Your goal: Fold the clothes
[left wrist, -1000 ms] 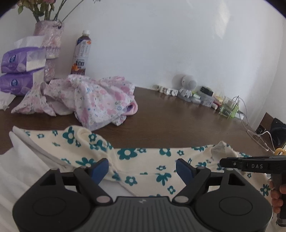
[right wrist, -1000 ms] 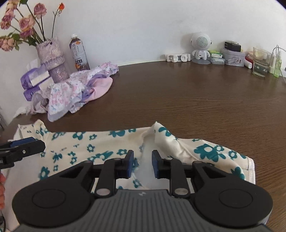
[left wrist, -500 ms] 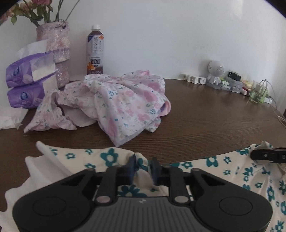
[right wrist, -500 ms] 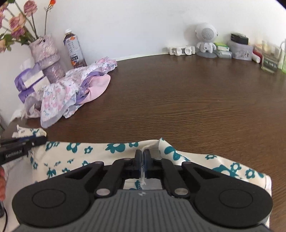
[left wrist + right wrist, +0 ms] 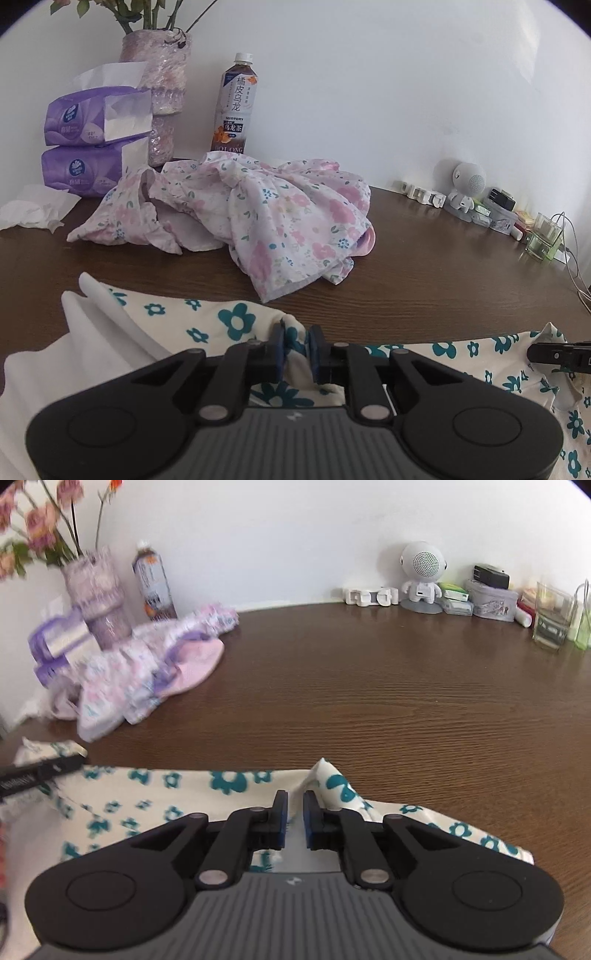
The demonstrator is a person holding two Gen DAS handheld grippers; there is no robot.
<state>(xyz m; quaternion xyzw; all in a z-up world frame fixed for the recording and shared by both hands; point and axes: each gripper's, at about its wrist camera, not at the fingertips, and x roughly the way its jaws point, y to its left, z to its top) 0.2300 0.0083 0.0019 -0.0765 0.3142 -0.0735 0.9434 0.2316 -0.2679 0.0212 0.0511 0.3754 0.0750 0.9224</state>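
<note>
While two claws grip, one garment (image 5: 236, 321), one heap (image 5: 280, 221)

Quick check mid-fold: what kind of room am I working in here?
Probably a home, at a lived-in wooden table against a white wall. Clues: a vase of flowers, stacked tissue packs, and a small robot-shaped speaker among toiletries.

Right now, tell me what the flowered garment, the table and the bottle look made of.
Garment: soft matte knit, probably cotton; it bunches between the left gripper pads.
Table: brown wood or veneer, grain lines, slight sheen.
Bottle: likely clear plastic, printed label.
</note>
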